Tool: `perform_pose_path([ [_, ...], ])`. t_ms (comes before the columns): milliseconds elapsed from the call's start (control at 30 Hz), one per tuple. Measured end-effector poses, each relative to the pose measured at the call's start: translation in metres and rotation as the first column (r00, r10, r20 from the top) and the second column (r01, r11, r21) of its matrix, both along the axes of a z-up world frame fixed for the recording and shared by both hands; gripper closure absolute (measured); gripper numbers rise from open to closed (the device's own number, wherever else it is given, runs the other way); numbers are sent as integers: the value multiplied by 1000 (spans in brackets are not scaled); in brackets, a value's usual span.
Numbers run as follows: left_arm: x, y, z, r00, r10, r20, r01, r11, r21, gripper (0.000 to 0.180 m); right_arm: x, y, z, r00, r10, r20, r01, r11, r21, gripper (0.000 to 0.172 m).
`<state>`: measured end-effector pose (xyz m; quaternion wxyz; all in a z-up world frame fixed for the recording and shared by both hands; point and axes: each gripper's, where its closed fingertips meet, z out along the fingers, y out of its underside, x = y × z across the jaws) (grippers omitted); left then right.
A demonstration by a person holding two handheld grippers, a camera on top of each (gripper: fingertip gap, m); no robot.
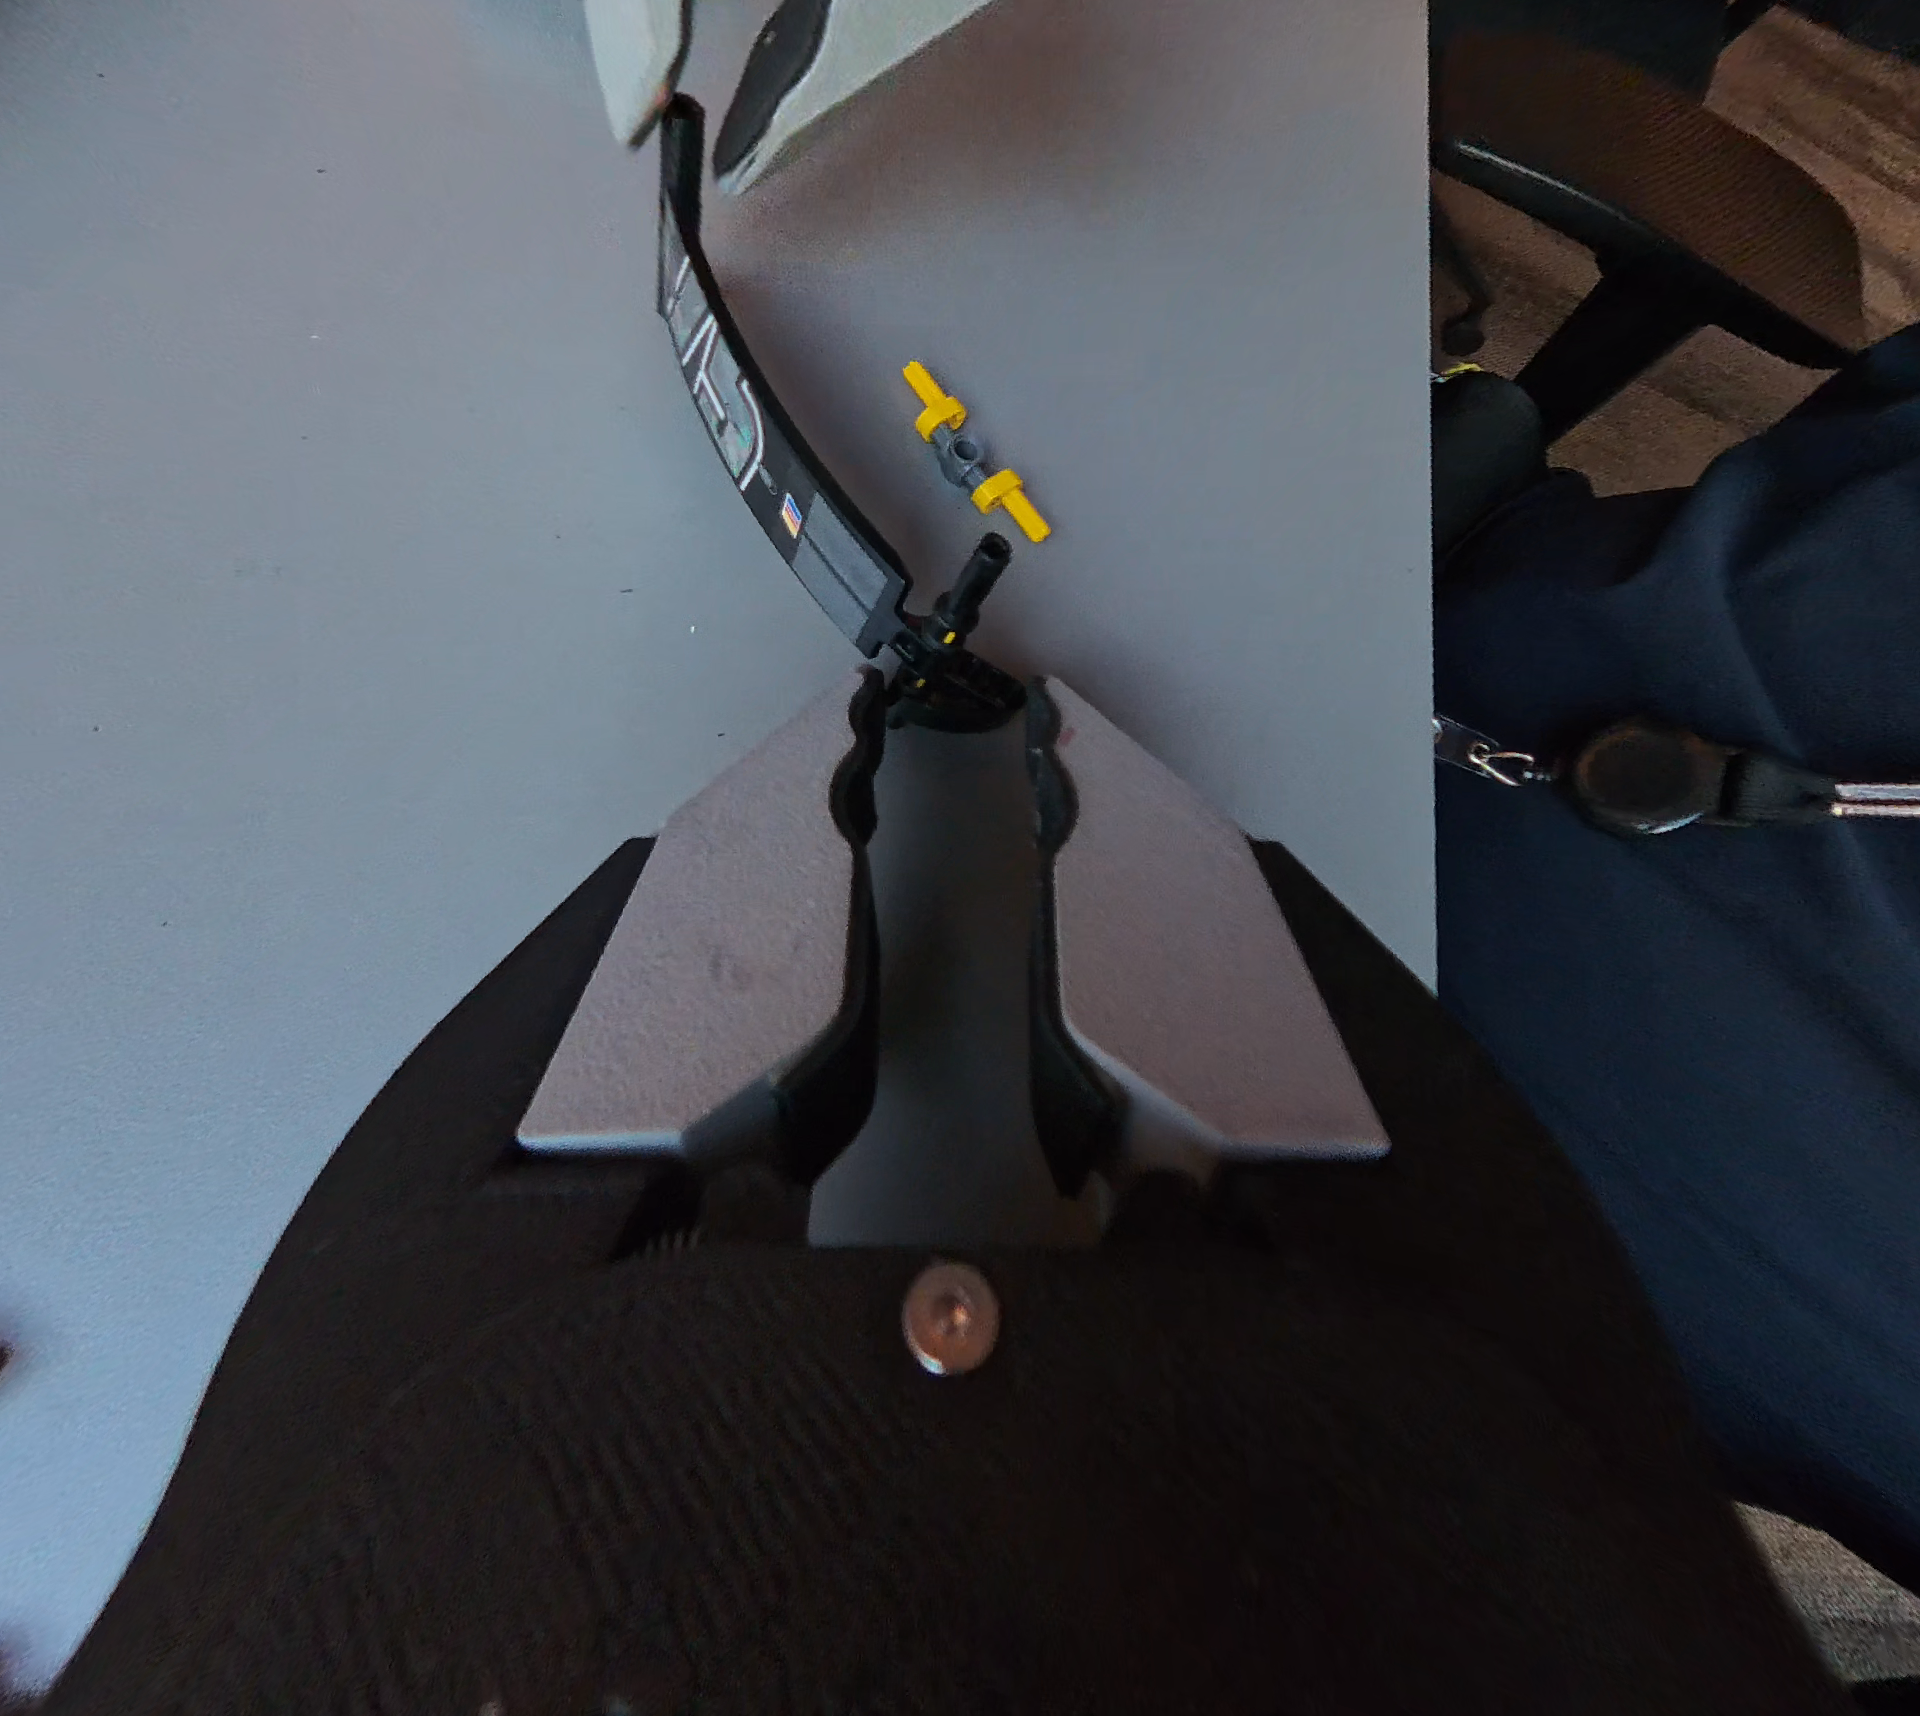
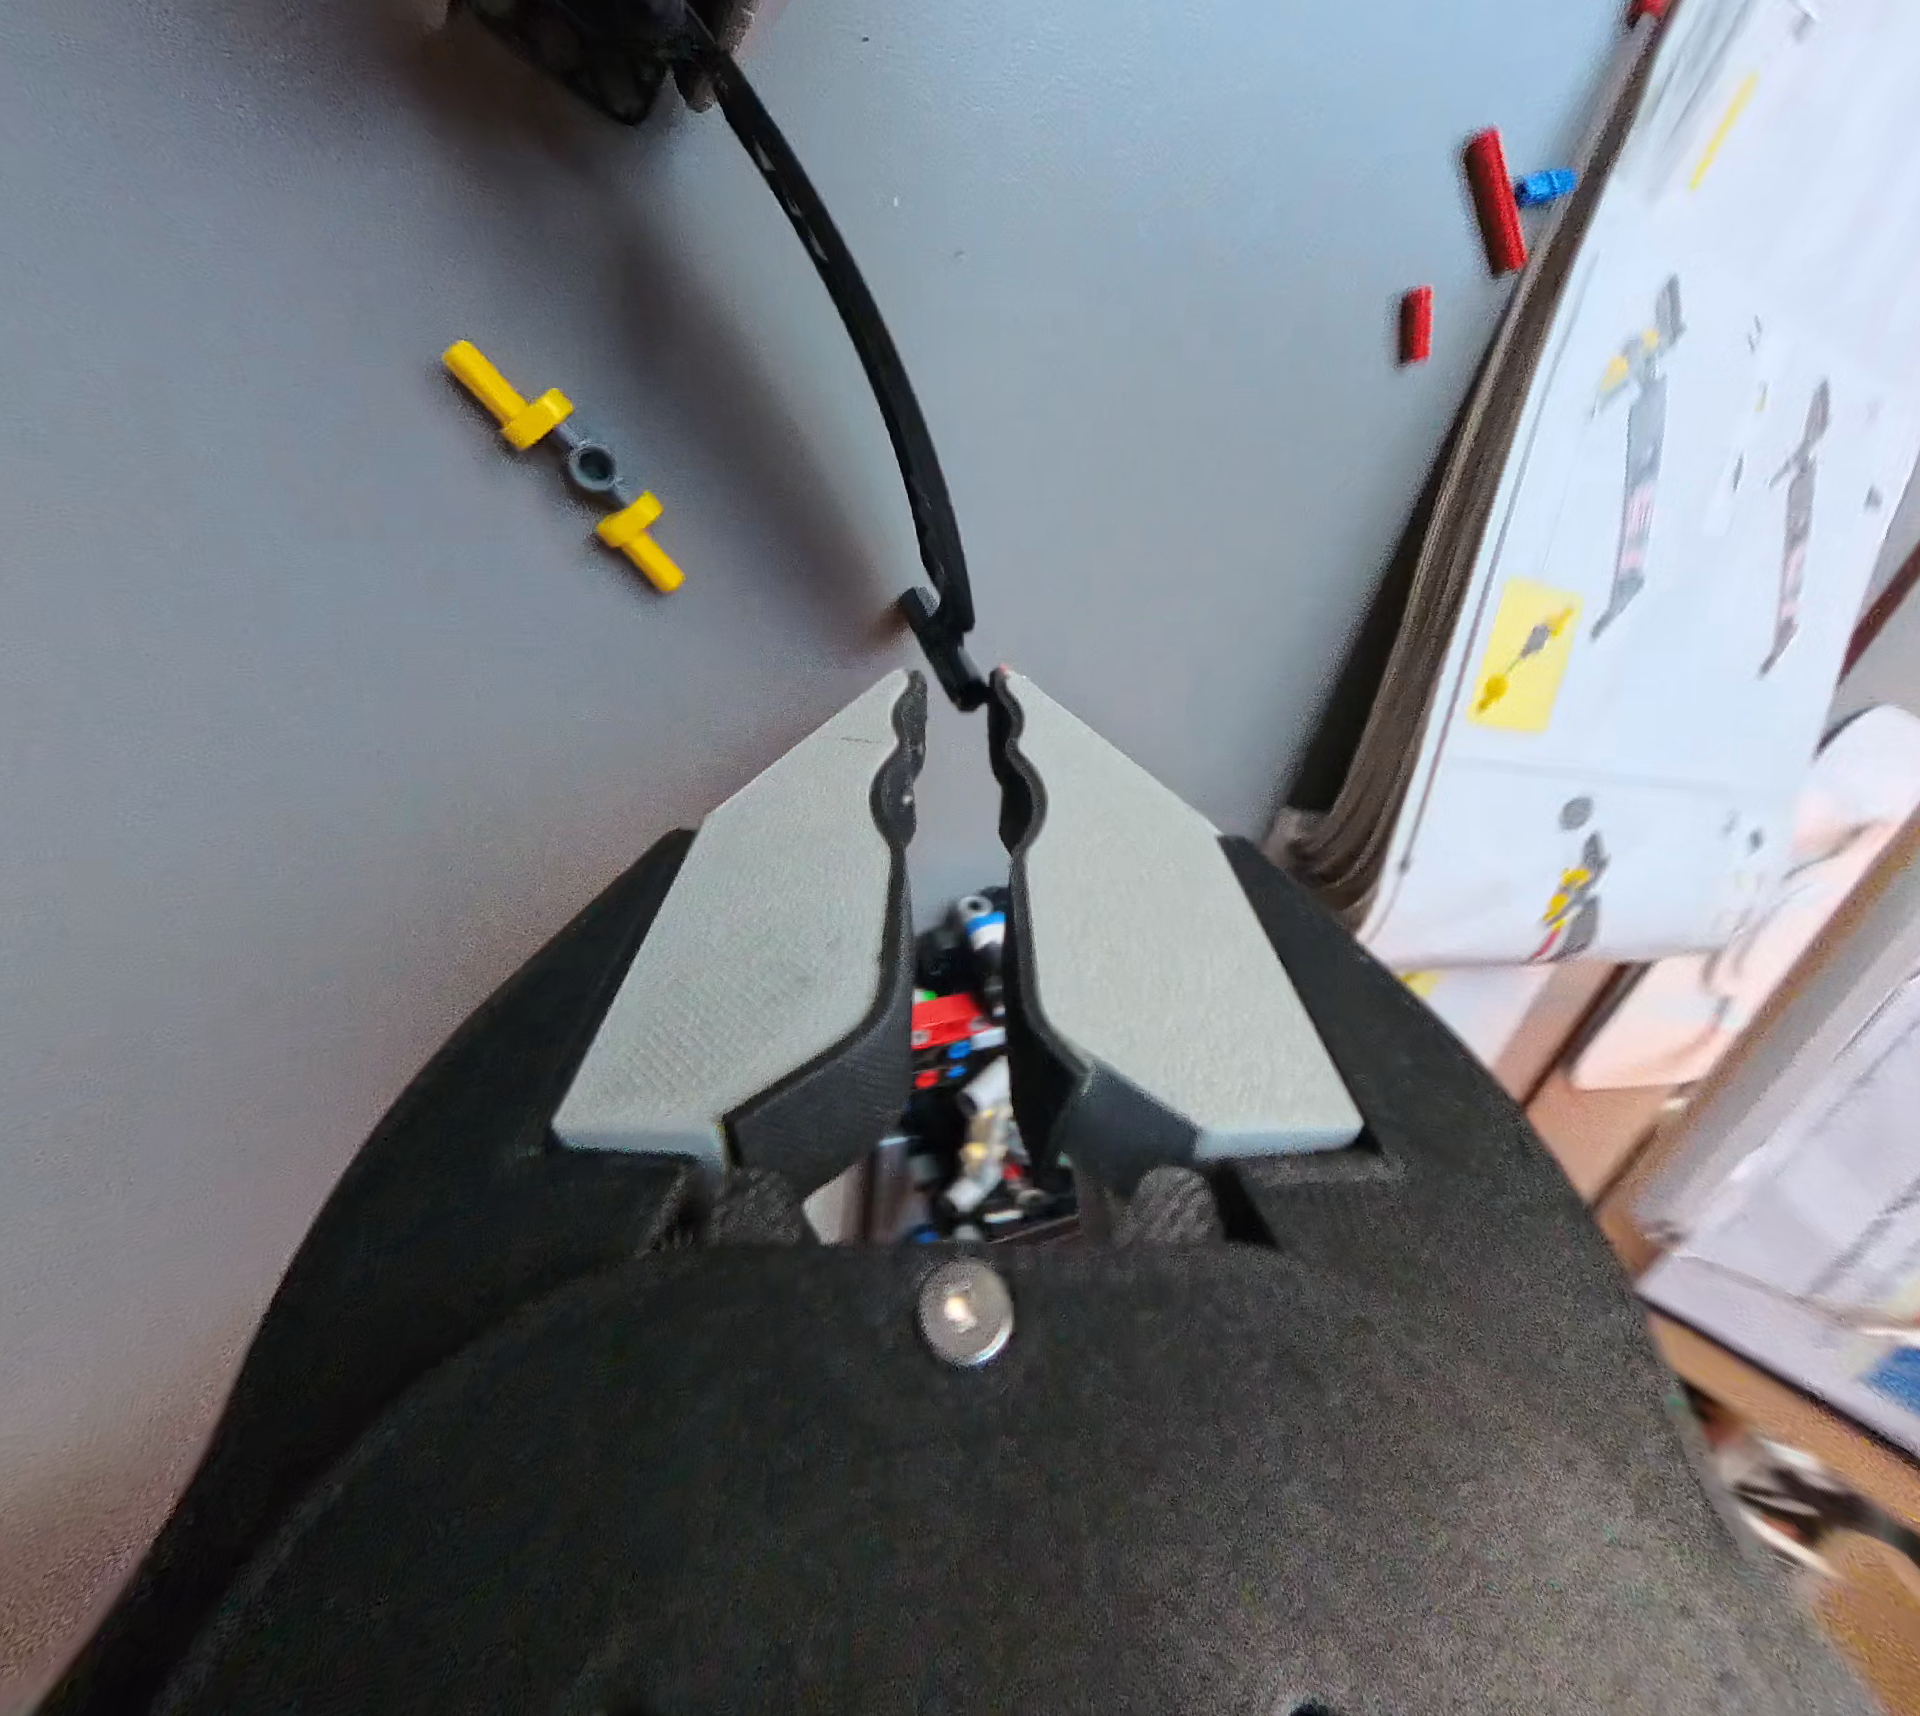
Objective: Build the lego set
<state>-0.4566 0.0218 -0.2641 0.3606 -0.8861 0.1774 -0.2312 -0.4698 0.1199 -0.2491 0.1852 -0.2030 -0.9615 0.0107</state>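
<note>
Curved black panel [image 1: 727, 409] spans between my claws: left claw [image 1: 951, 695] clamps its connector end, right claw [image 2: 956, 690], slightly apart, touches the other tip with one pad.

a black curved panel [image 1: 774, 440] with pale markings, a yellow-and-grey connector piece [image 1: 974, 453], red beams [image 2: 1494, 201], grey surface [image 1: 312, 419].

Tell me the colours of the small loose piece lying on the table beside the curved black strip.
Yellow ends with a grey middle connector, clearest in the right wrist view.
</note>
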Motion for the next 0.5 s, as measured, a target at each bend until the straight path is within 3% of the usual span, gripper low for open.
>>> perform_pose_path([
  [167,4,-3,-2,999,-35,17,35,999,-27,156,30,-16,0,992,-89,-87,59,954,-295,153],
  [300,4,-2,-2,999,-35,32,36,999,-32,157,25,5,9,963,-164,-214,99,953,-286,162],
  [500,5,-2,-2,999,-36,28,37,999,-30,157,5,17,11,957,-208,-200,145,946,-290,159],
])
